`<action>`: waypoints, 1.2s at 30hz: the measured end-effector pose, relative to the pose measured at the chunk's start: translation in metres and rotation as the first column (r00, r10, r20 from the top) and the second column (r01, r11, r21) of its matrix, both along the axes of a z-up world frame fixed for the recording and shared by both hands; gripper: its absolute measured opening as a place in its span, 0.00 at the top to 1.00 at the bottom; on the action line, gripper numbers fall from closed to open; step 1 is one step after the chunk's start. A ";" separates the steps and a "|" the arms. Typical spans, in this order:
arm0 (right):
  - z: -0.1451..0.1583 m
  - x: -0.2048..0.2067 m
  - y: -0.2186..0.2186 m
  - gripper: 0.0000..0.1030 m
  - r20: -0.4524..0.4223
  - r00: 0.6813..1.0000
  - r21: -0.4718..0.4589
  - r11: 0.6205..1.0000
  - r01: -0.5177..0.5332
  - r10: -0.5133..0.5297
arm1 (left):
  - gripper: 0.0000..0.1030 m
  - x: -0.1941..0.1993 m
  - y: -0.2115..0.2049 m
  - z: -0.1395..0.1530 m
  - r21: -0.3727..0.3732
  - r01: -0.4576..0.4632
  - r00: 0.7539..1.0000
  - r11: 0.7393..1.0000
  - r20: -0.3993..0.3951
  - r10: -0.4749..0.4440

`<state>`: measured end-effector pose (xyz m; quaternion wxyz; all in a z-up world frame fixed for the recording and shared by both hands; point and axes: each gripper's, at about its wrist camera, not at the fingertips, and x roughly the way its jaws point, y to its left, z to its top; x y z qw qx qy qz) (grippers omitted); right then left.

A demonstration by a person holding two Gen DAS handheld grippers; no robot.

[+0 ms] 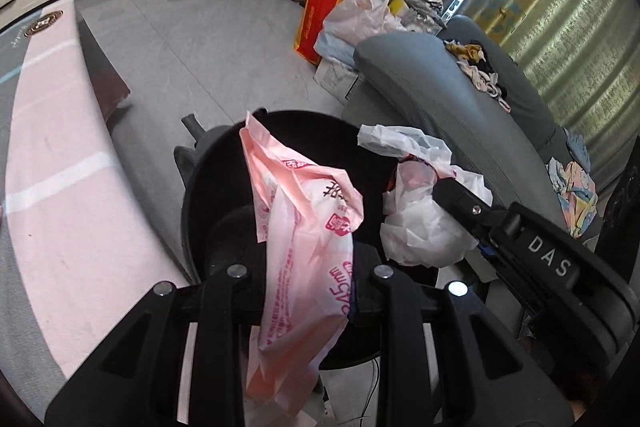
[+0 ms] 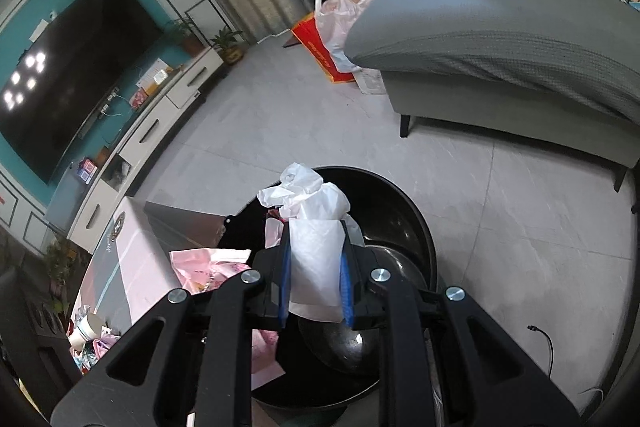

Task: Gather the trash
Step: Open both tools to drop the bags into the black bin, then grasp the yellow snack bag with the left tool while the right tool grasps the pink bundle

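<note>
Trash hangs over the black bin so it can drop straight in — the right gripper is clamped on a white plastic bag, the left gripper closed on a pink printed wrapper. Only the right view shows the bin's domed inside — the left shows both loads side by side.

One pink bag, one white bag, one bin.
</note>
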<state>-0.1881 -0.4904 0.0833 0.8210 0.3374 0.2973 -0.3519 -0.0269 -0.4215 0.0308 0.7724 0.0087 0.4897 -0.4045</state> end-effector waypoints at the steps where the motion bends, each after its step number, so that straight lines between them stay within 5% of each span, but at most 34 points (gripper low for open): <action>1: -0.001 0.000 0.000 0.78 -0.006 1.000 0.002 1.000 -0.001 0.001 | 0.64 0.000 -0.002 -0.002 0.000 0.001 1.000 1.000 -0.006 -0.001; 3: -0.001 0.001 -0.001 0.76 -0.009 1.000 0.005 1.000 -0.004 0.004 | 0.47 0.001 -0.004 -0.003 -0.003 -0.002 1.000 1.000 -0.015 0.002; 7: 0.002 -0.004 -0.001 0.45 0.035 0.999 0.036 0.999 0.004 -0.005 | 0.29 0.001 0.006 0.004 -0.026 -0.010 1.000 1.000 -0.018 0.010; 9: 0.004 -0.005 -0.001 0.42 0.056 0.998 0.056 0.998 0.002 -0.005 | 0.20 0.002 0.013 0.011 -0.035 -0.027 1.000 0.999 -0.003 0.027; 15: 0.017 0.007 0.015 0.32 0.059 0.998 0.008 0.999 -0.032 0.031 | 0.09 0.006 0.059 0.037 -0.064 -0.116 0.992 0.991 0.038 0.118; 20: 0.031 0.029 0.043 0.19 0.069 0.990 -0.048 0.992 -0.117 0.120 | 0.03 0.009 0.125 0.065 -0.072 -0.249 0.957 0.966 0.133 0.257; 27: 0.050 0.066 0.097 0.10 0.079 0.954 -0.128 0.952 -0.277 0.288 | 0.03 0.008 0.240 0.093 -0.008 -0.488 0.829 0.873 0.308 0.466; 34: 0.048 0.111 0.165 0.09 0.008 0.886 -0.191 0.870 -0.454 0.464 | 0.03 0.010 0.374 0.100 0.022 -0.728 0.637 0.685 0.391 0.665; 36: 0.043 0.123 0.183 0.09 -0.004 0.856 -0.186 0.840 -0.509 0.518 | 0.03 0.014 0.400 0.101 0.027 -0.747 0.610 0.664 0.424 0.669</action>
